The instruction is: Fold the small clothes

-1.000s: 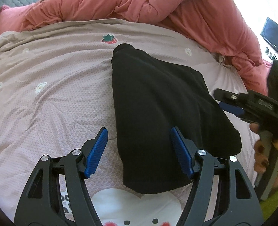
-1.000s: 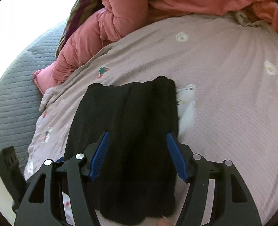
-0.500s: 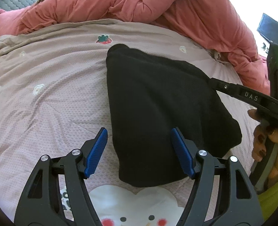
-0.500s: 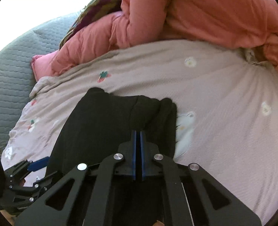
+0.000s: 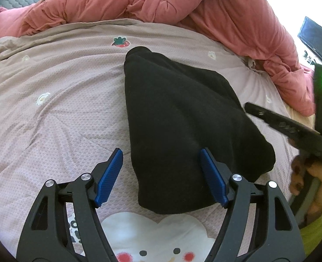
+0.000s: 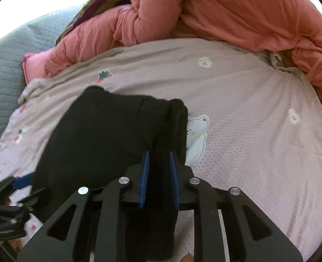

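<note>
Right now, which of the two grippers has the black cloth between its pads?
The right gripper: black cloth stands between its narrow, opening jaws. The left gripper hangs wide open over the cloth's near edge, pads apart from it.

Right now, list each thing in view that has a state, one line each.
black garment: folded, lying on the bed, one edge gathered up between the right gripper's pads.
right gripper: jaws opening, black cloth between the pads.
left gripper: open, over the garment's near end, gripping nothing.
pink quilt: bunched up at the far edge.
printed sheet: spread out, lightly creased.
</note>
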{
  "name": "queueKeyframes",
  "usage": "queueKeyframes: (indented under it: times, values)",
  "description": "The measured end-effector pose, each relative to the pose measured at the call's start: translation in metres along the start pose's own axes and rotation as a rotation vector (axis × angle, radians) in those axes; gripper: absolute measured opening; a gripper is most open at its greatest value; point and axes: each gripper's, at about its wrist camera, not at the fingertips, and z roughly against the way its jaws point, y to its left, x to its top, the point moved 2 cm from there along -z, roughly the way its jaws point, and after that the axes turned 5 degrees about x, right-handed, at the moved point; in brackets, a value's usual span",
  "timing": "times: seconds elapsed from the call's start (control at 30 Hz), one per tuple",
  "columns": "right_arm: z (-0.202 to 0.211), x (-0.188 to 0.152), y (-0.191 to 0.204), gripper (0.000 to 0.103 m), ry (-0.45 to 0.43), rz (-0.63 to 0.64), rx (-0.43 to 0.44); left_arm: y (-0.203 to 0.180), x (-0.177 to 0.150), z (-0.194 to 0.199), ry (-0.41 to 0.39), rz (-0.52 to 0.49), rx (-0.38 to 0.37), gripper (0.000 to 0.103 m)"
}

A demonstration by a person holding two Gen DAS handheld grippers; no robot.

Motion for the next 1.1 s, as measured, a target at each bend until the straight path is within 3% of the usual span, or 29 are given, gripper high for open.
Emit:
queueKeyframes:
  times: [0.2,0.33,0.47,0.53,0.6,0.83,0.93,1.1]
  values:
    - [0.034,-0.012,0.008,0.033,-0.027,-0.044,0.135,0.002,-0.001,0.0,0.004,0.008,-0.008,0.068]
    - [0.037,-0.024,0.015,0.036,0.002,-0.036,0.143,0.002,-0.004,0.003,0.005,0.004,-0.006,0.068]
    - [0.027,-0.039,0.018,0.037,0.066,0.004,0.073,0.003,-0.008,0.006,0.009,-0.007,0.002,0.069]
    - [0.019,-0.049,0.017,0.039,0.088,0.052,-0.021,0.005,-0.011,0.006,0.015,-0.007,0.004,0.072]
    - [0.015,-0.054,0.011,0.039,0.089,0.056,-0.062,0.007,-0.014,0.008,0.019,-0.007,0.001,0.072]
    - [0.013,-0.057,0.002,0.039,0.092,0.024,-0.078,0.006,-0.019,0.012,0.022,-0.029,0.005,0.074]
    - [0.022,-0.054,0.005,0.042,0.078,0.003,-0.052,0.006,-0.02,0.011,0.027,-0.03,0.001,0.074]
    - [0.041,-0.05,0.008,0.042,0.039,-0.043,0.074,0.005,-0.021,0.01,0.031,-0.032,0.002,0.074]
